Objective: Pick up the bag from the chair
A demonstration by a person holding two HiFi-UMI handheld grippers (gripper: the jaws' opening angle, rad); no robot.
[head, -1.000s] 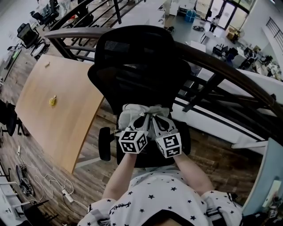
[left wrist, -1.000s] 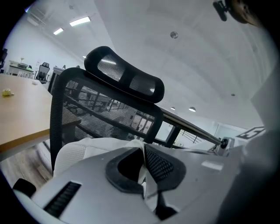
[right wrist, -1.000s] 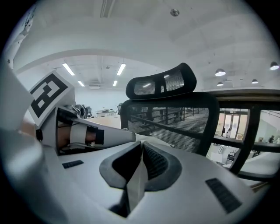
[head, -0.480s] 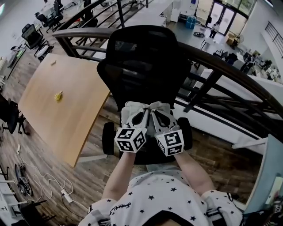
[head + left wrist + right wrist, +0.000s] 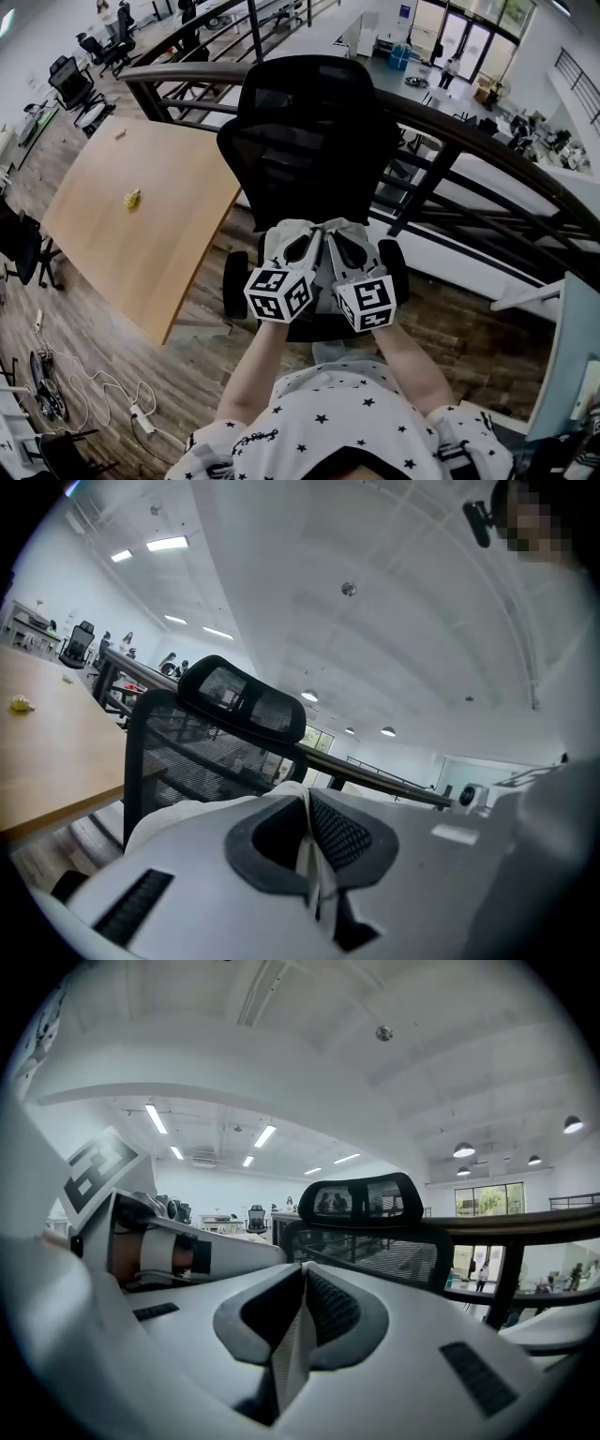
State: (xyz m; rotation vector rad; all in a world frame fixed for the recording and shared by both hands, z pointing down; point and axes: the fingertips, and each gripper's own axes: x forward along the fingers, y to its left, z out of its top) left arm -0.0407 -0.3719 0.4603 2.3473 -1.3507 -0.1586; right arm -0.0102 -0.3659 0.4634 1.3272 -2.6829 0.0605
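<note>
A black mesh office chair point(image 5: 309, 131) stands in front of me. A pale grey cloth bag point(image 5: 281, 242) hangs over its seat, bunched up between both grippers. My left gripper point(image 5: 309, 236) is shut on a thin white strip of the bag point(image 5: 307, 855). Right beside it, my right gripper point(image 5: 336, 236) is shut on a similar strip of the bag point(image 5: 292, 1340). The two grippers are side by side, nearly touching. The chair's back point(image 5: 234, 700) and headrest point(image 5: 361, 1199) rise behind the jaws in both gripper views.
A wooden table point(image 5: 131, 216) with a small yellow thing point(image 5: 134, 198) stands to the left of the chair. A dark curved railing point(image 5: 469, 150) runs behind it, with a lower floor beyond. Cables point(image 5: 56, 394) lie on the floor at the lower left.
Both grippers and the bag have shifted slightly right and down in the head view, still shut on the bag. The chair and table look slightly shifted in the view.
</note>
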